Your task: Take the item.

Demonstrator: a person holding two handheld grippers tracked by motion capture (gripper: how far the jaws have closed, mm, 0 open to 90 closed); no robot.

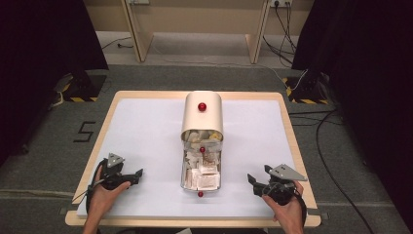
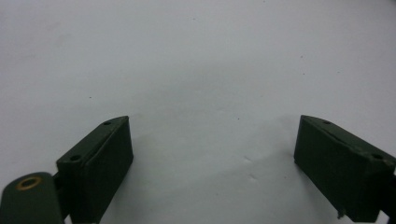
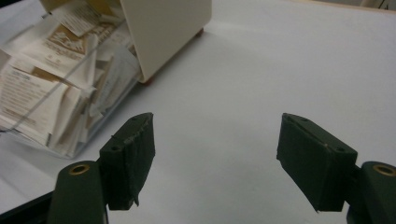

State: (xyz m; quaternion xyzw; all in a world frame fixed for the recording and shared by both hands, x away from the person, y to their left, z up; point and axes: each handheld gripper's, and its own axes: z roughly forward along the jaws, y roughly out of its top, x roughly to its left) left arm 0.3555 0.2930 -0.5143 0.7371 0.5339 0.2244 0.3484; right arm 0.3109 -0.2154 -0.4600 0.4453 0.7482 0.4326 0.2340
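A clear box (image 1: 201,170) packed with several paper sachets (image 3: 42,88) lies along the middle of the white table (image 1: 146,136). Its cream lid (image 1: 202,114) with a red knob (image 1: 202,107) covers the far half. In the high view my left gripper (image 1: 138,174) rests at the front left, held by a hand, with its jaws pointing toward the box. Its jaws stand wide apart over bare white surface in the left gripper view (image 2: 212,154), nothing between them. My right gripper (image 1: 251,181) sits at the front right, open and empty (image 3: 215,149), with the box to its left.
The table has a wooden rim (image 1: 292,141). Beyond it on the grey floor stand wooden furniture legs (image 1: 139,34), black curtains at both sides and loose cables (image 1: 324,141) at the right.
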